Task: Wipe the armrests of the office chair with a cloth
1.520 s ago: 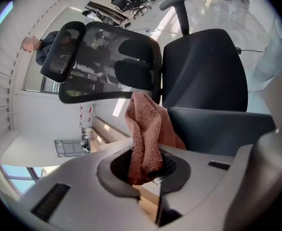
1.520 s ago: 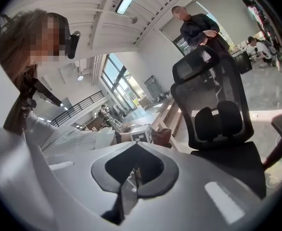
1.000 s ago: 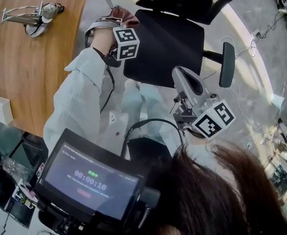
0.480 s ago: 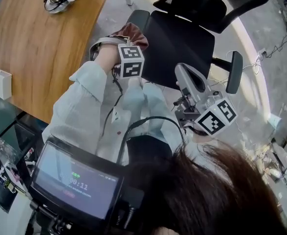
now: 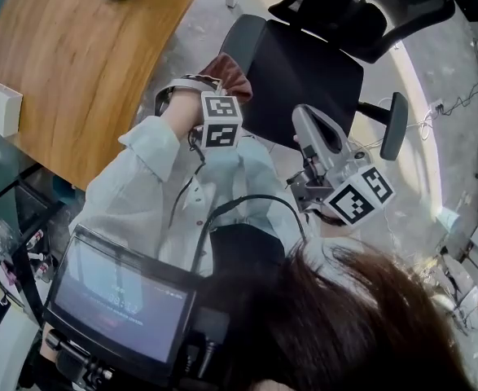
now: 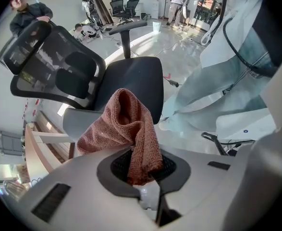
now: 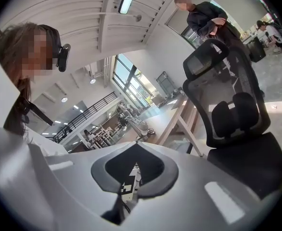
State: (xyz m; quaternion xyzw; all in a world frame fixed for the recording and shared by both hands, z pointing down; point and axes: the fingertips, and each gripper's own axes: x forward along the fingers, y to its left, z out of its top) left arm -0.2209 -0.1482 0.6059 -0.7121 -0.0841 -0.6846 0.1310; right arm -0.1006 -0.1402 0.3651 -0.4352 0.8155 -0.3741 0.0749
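rust-brown cloth [image 6: 128,124] clamped in left hand-held gripper [image 6: 143,177], beside grey armrest [image 6: 78,121].

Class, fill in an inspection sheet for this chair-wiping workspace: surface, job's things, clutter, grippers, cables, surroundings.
Surface: wooden desk beside the chair; grey floor.
Job's things: office chair; reddish cloth by the near armrest, contact unclear; far armrest untouched.
Clutter: white box on the desk.
Grippers: left gripper shut on the cloth; right gripper shut, empty.
Cables: black cable looped across the person's front; floor cables beyond the chair.
Surroundings: bystander behind the chair; spare chairs further off.
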